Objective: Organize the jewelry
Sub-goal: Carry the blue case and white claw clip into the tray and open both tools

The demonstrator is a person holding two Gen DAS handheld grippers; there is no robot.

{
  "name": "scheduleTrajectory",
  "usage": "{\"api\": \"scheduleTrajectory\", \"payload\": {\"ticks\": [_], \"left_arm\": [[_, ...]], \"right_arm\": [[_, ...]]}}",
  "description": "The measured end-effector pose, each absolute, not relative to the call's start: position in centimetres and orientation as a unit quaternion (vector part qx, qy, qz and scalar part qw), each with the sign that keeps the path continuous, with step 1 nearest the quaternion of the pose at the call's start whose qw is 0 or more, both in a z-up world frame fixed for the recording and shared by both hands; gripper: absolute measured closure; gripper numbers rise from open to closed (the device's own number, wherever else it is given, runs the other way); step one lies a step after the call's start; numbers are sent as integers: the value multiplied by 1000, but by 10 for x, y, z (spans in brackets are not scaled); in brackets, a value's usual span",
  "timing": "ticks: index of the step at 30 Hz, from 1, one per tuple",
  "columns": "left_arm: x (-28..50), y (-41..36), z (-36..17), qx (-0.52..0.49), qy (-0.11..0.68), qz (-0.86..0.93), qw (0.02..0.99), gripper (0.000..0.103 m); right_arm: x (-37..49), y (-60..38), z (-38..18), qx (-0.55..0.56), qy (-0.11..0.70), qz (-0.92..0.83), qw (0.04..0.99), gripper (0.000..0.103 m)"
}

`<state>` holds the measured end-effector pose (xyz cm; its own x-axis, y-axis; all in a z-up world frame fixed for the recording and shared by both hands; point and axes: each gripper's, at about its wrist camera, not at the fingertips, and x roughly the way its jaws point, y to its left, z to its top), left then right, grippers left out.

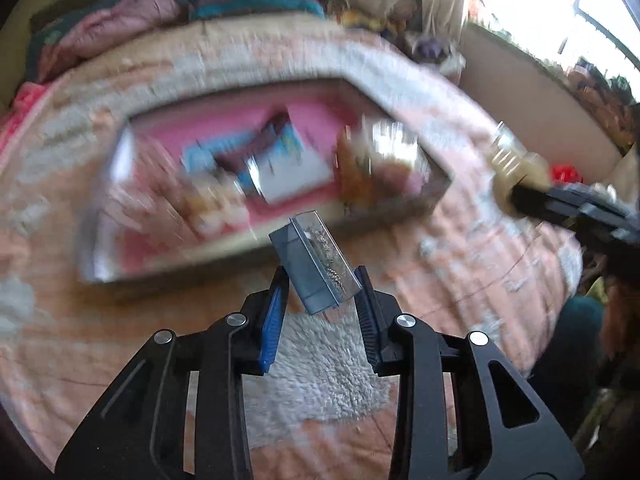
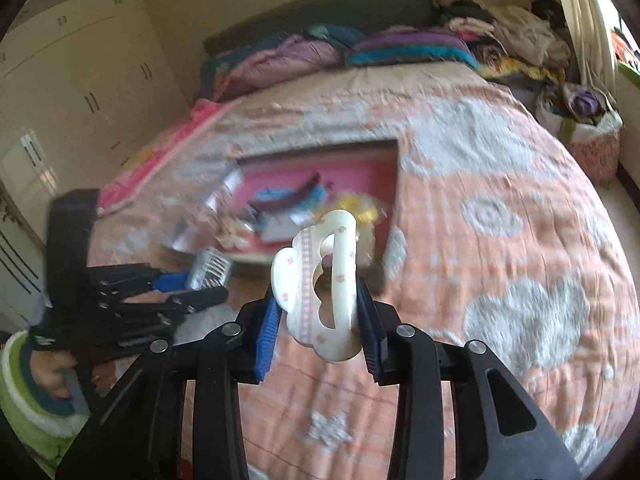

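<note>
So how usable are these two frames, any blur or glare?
Left wrist view: the pink tray is heavily motion-smeared, the window is blown out, yet the held clear box stays sharp. Right wrist view: milder blur on the tray, the cream hair clip crisp, fisheye bending throughout.

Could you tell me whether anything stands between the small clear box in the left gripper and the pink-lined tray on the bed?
Nothing visible does. The left gripper holds the small clear box in open air before the pink-lined tray; the right gripper, holding a cream hair claw, is off to the side.

Both grippers are black linkage frames with silver pivot screws and ribbed blue pads (image 1: 272, 320); green fuzzy sleeve (image 2: 24, 396).
</note>
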<state>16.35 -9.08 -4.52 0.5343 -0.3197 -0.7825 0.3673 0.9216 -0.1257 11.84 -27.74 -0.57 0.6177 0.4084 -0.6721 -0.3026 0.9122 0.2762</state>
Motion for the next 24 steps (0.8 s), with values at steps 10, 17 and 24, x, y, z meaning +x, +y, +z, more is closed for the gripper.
{"api": "scheduleTrajectory", "payload": {"ticks": [10, 17, 24], "left_arm": [[191, -34, -1, 21, 399, -129, 908, 78], [209, -24, -11, 17, 409, -116, 905, 78], [224, -24, -35, 17, 431, -111, 895, 78]], "right_arm": [[152, -232, 27, 52, 355, 222, 906, 69], [185, -210, 10, 40, 370, 214, 903, 69], [213, -200, -16, 34, 398, 191, 897, 69]]}}
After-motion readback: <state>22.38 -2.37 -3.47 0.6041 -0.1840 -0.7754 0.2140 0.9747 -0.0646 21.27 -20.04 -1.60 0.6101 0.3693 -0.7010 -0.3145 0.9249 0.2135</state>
